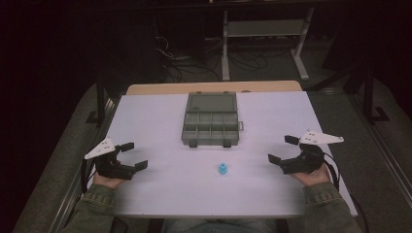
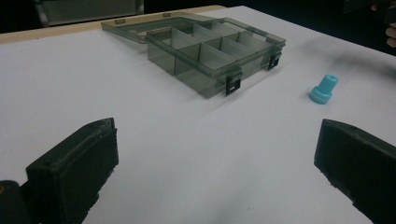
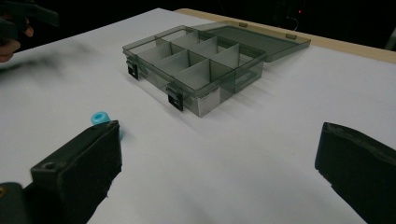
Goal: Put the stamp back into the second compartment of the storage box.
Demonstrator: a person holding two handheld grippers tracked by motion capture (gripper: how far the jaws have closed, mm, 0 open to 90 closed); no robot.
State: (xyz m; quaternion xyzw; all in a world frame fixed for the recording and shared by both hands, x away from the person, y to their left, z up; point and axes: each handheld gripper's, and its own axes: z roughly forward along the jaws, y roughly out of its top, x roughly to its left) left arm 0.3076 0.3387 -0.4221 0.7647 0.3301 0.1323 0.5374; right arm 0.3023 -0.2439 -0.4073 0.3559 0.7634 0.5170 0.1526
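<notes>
Both hands rest low on the white tabletop (image 1: 145, 121), one at each side. The left claw (image 1: 135, 155) and the right claw (image 1: 284, 149) have their jaws wide apart, holding nothing. One blue cap (image 1: 222, 169) stands between them, before one open grey box (image 1: 210, 125).

My right gripper (image 3: 219, 172) has its jaws wide apart over the white table (image 3: 261, 154), nothing between them. The little blue cap (image 3: 100, 117) is peeking out just behind the left jaw, and the smoky divided box (image 3: 196, 70) sits lid-open toward the far edge.
</notes>
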